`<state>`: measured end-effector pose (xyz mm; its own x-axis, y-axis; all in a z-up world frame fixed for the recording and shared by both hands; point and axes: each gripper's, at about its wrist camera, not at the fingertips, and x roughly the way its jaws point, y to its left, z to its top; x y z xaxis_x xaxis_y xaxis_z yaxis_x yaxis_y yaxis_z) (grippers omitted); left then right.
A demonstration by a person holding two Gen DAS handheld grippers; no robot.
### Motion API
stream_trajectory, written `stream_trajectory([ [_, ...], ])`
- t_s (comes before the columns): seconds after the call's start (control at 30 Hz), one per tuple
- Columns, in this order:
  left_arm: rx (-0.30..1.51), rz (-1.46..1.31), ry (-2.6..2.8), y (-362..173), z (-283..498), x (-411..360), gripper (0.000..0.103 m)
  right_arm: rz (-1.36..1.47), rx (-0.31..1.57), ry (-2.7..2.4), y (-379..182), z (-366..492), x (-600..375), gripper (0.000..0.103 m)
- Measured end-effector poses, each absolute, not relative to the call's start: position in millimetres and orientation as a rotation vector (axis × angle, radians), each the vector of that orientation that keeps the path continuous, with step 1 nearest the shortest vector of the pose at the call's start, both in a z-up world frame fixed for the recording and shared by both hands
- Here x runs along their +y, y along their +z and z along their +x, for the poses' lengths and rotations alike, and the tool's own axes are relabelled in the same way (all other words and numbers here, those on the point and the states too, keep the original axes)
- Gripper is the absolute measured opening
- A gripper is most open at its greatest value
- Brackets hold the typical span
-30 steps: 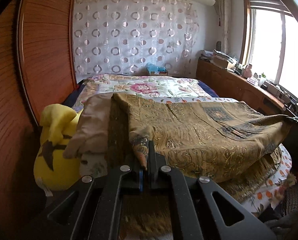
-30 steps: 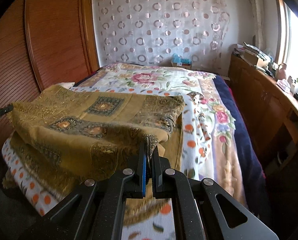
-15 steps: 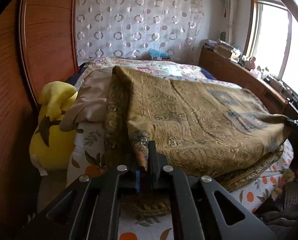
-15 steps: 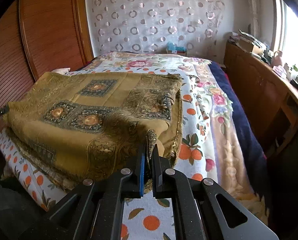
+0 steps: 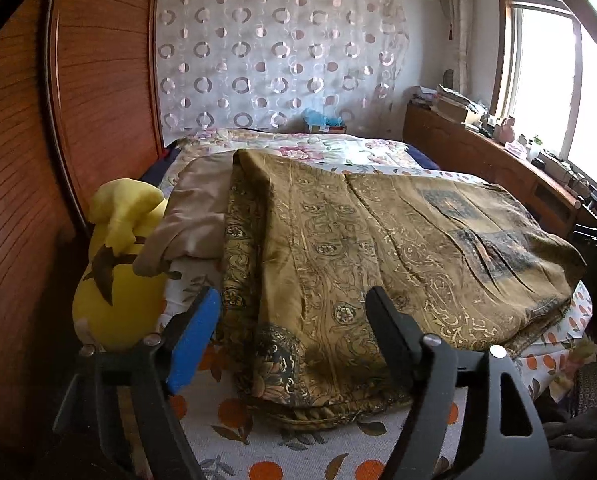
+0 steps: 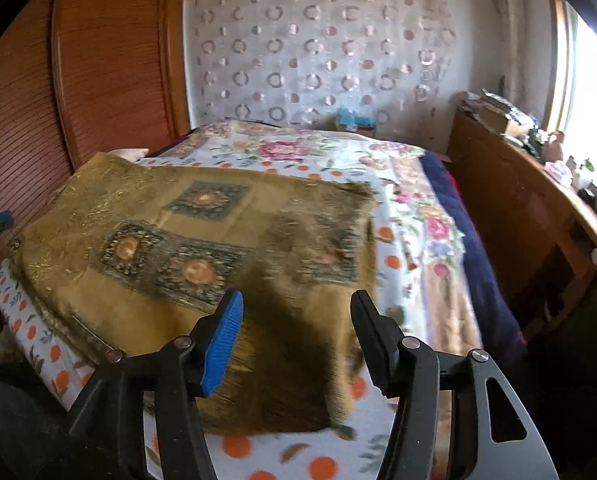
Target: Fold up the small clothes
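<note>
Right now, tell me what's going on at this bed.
A person with a gripper in each hand is folding a gold patterned cloth on the bed. The cloth lies doubled over, its layers stacked along the near edge. Both the left gripper and the right gripper are open and hover just above the cloth, holding nothing. A yellow plush toy and a beige garment sit at the left side of the bed, untouched.

Olive-gold patterned cloth (image 5: 378, 248) (image 6: 186, 248) folded, lying flat on bed.
</note>
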<state>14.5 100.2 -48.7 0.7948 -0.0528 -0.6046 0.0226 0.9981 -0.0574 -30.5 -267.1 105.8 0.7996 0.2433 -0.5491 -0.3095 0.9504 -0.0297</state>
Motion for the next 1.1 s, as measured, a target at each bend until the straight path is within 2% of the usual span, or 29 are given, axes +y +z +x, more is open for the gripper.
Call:
stream_trajectory([
  [0.4,0.701,-0.043,0.008,-67,16,106,0.078,-0.153,0.663,0.413,62,14,-213,0.058],
  [0.83,0.783,-0.131,0.041,-96,20,128,0.078,-0.177,0.725,0.432,54,41,-197,0.059],
  [1.1,0.807,-0.152,0.033,-103,21,128,0.078,-0.234,0.721,0.425,54,34,-189,0.067],
])
